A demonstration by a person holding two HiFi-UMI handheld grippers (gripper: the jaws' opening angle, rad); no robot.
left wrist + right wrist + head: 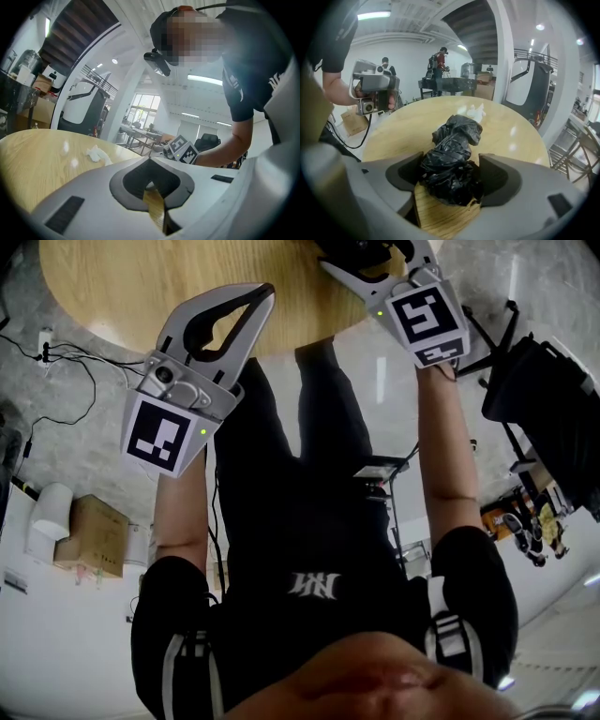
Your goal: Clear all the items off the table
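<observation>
1. Jaws of the right gripper [451,163] stand apart astride a crumpled black plastic bag [457,136]. The bag fills the gap and brushes the pads, yet does not look squeezed.
2. Step in hand, as I judge it: taking hold of the bag to lift it off the round wooden table [511,131]. Next, the jaws need to close firmly on the soft plastic.
3. Just beyond the bag's far end lies a crumpled white tissue [476,111], untouched.
4. Off to the left, the left gripper [150,161] hovers near the table's edge, jaws closed tip to tip on nothing. Nothing seems to block the lift.
</observation>
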